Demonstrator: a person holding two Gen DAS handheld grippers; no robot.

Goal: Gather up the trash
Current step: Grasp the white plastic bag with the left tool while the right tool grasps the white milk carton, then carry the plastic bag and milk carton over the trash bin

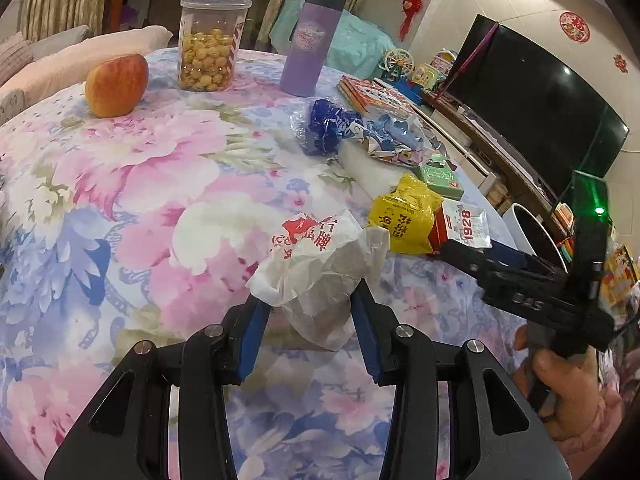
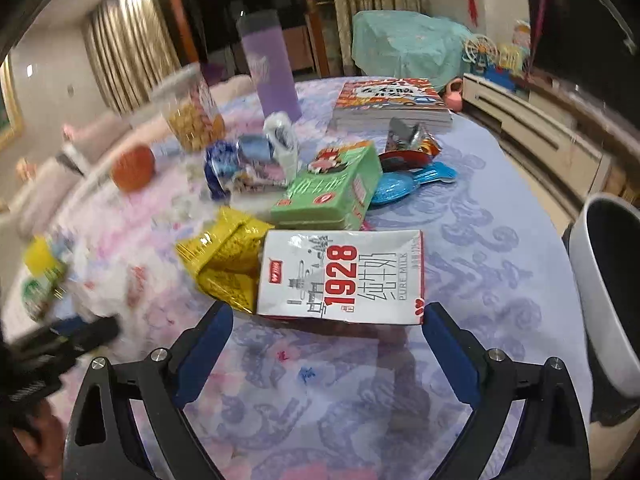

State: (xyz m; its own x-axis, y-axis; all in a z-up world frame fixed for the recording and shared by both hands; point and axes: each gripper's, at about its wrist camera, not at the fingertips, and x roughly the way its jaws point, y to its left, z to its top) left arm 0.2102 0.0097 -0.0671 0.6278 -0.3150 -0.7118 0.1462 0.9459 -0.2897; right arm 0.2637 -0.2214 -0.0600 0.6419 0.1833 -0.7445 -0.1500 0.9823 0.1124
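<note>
My left hand-held gripper (image 1: 312, 312) is pinched narrow on a crumpled white plastic bag (image 1: 320, 264), the blue pads squeezing only its lower folds. That thin film could slide out once I carry it, or it could drag over the flowered cloth of the table (image 1: 140, 208) and snag. The bin (image 2: 608, 280), white with a dark inside, stands off the table edge on my right, so the bag has to cross over the other trash; a loose tail might sweep the yellow packet (image 1: 404, 212) along with it.

My right hand-held gripper (image 2: 328, 324) stands wide, its fingers on either side of the near end of the milk carton (image 2: 344, 276) without pressing it. The carton lies flat and touches the yellow packet, so closing crooked could shove it away or catch the packet too.

Both grippers slope down toward the table, the right one reaching in just beside my left, close enough to bump.
</note>
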